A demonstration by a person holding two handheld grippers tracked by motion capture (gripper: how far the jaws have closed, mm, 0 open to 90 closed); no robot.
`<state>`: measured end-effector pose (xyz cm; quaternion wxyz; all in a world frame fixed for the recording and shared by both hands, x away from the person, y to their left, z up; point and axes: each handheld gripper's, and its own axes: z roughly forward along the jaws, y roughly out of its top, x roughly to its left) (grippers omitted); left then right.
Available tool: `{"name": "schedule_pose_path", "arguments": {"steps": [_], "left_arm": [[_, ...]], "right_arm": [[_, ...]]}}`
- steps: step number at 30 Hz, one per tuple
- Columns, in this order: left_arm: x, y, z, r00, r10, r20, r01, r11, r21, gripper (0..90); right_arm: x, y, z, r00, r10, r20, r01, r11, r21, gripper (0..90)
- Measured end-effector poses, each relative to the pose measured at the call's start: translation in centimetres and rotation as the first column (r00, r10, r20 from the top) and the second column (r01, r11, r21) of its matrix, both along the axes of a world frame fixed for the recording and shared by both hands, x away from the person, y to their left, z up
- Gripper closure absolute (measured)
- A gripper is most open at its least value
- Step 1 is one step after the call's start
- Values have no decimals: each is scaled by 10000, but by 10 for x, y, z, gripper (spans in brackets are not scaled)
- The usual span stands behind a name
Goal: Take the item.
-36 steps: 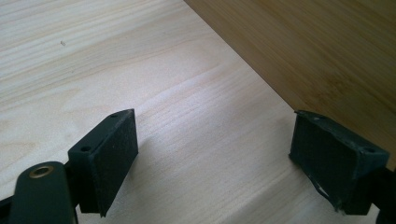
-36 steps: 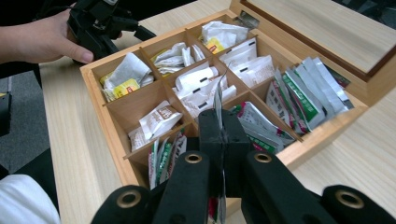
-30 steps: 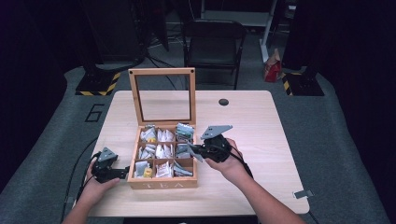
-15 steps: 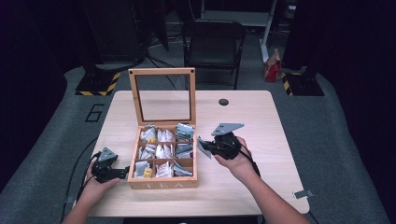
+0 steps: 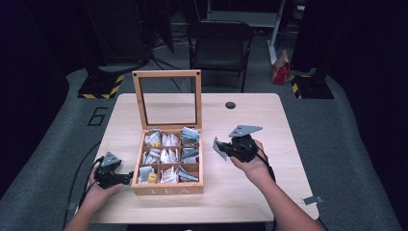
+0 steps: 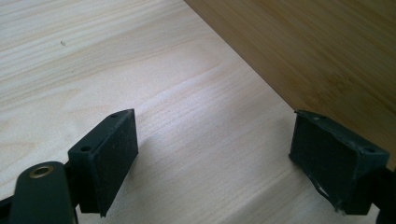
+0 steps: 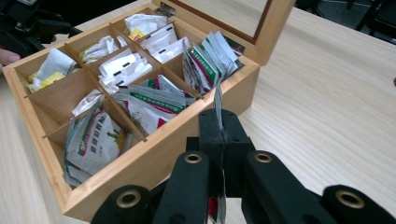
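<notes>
A wooden tea box (image 5: 166, 188) with its glass lid (image 5: 167, 98) upright stands on the table; its compartments hold several tea sachets (image 7: 95, 137). My right gripper (image 5: 222, 149) hovers to the right of the box, shut on one tea sachet (image 7: 218, 105) held edge-on between its jaws. My left gripper (image 5: 126, 178) rests on the table against the box's left front side, jaws wide open with nothing between its pads (image 6: 109, 154); the box wall (image 6: 317, 51) runs just beside it.
The light wooden table (image 5: 250, 192) has bare room right of the box. A small black round object (image 5: 230, 105) lies near the far edge. A black folding chair (image 5: 219, 48) stands behind the table. A grey clip (image 5: 310, 199) sits at the right front edge.
My right gripper has lifted the sachet out of the box and carried it rightward, away from the compartments. The left gripper has stayed put.
</notes>
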<state>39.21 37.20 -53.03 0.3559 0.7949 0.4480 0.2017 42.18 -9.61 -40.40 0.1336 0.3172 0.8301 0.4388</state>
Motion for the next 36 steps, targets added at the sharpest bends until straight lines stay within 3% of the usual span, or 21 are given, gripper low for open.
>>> {"name": "schedule_pose_path", "arguments": {"steps": [36], "left_arm": [[0,0,0,10000,4,0,-4,10000,-4,146]], "right_arm": [[10,-41,-22,9926,-1211,45,1211,9923,-274,897]]}}
